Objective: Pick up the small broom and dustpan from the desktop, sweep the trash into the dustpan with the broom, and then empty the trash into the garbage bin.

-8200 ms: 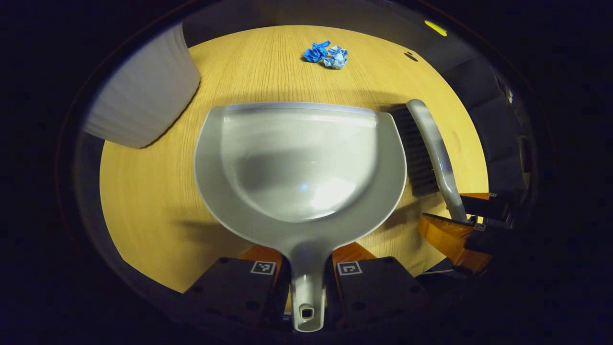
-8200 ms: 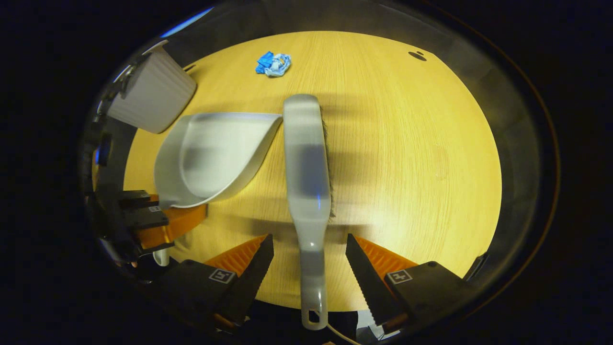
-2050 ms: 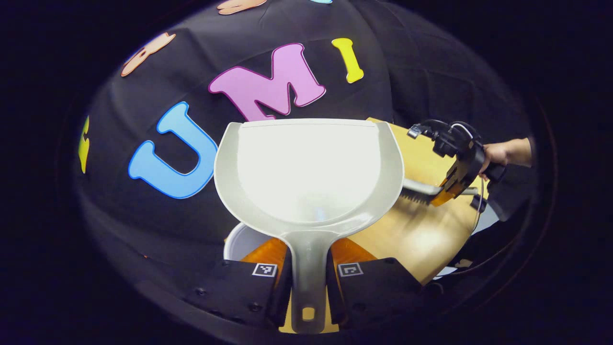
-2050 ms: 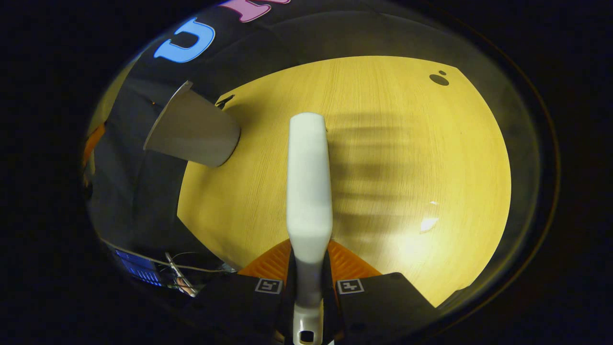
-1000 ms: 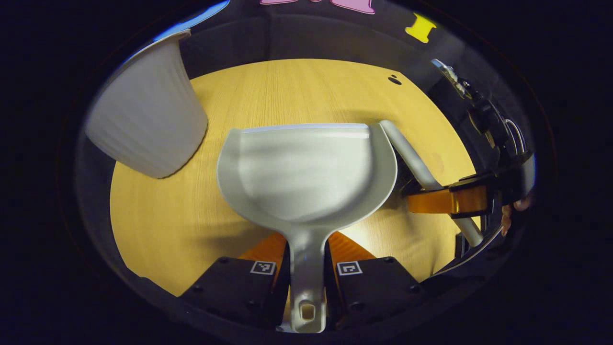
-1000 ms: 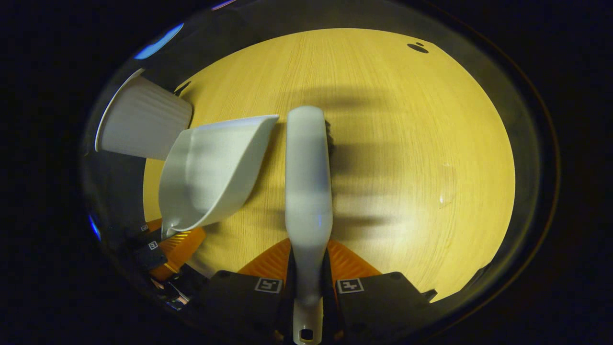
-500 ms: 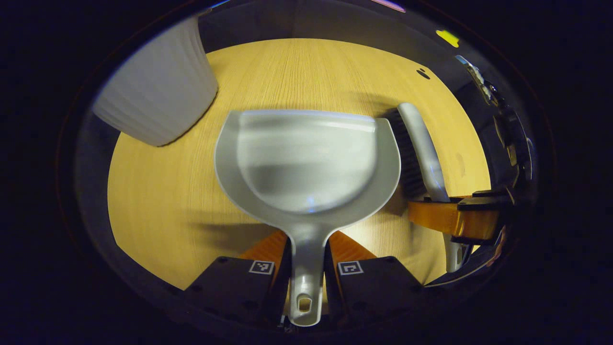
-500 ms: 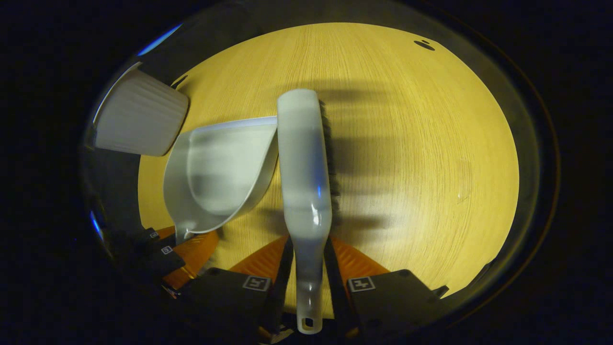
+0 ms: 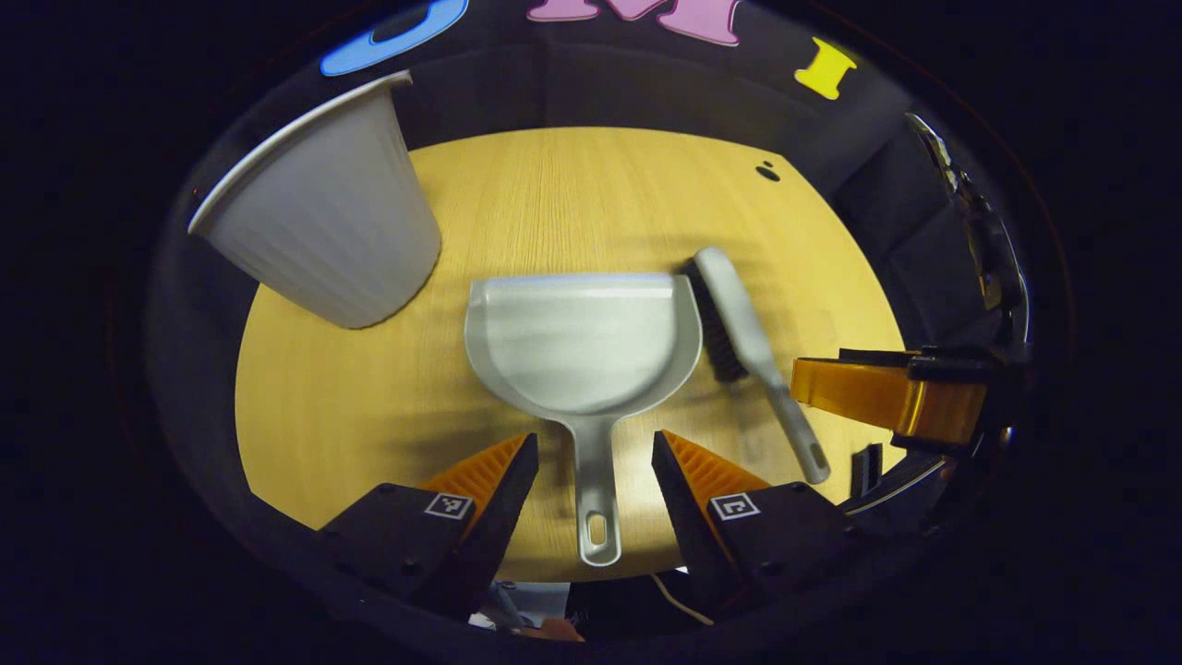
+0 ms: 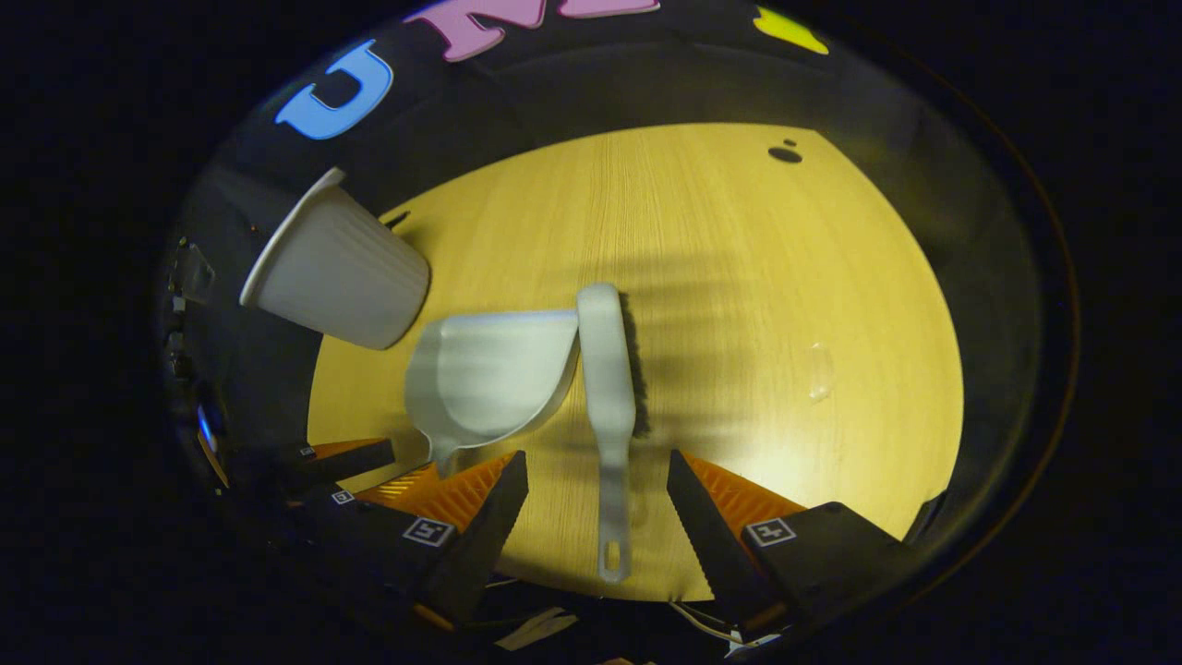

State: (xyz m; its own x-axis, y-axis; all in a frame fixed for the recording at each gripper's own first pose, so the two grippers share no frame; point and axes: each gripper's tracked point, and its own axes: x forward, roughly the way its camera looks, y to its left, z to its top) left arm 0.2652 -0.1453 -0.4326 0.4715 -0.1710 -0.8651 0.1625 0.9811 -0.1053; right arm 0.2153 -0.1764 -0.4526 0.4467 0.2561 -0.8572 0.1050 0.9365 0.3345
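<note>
Two tools flat on desktop (image 9: 332, 416), dustpan (image 9: 582, 342), broom (image 9: 739, 332) (handles toward camera)

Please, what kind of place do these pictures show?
Probably a small recording booth set up for a cleaning exercise, not a real home. A wooden table stands against a black cloth wall, and on it lie a dustpan and a broom, with a white bin beside.

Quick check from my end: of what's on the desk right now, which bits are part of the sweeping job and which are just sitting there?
Job items:
dustpan, flat on the desk
broom, right beside it
garbage bin, white, ribbed
left claw and right claw, both open

Just there:
small dark mark on the desk
</note>
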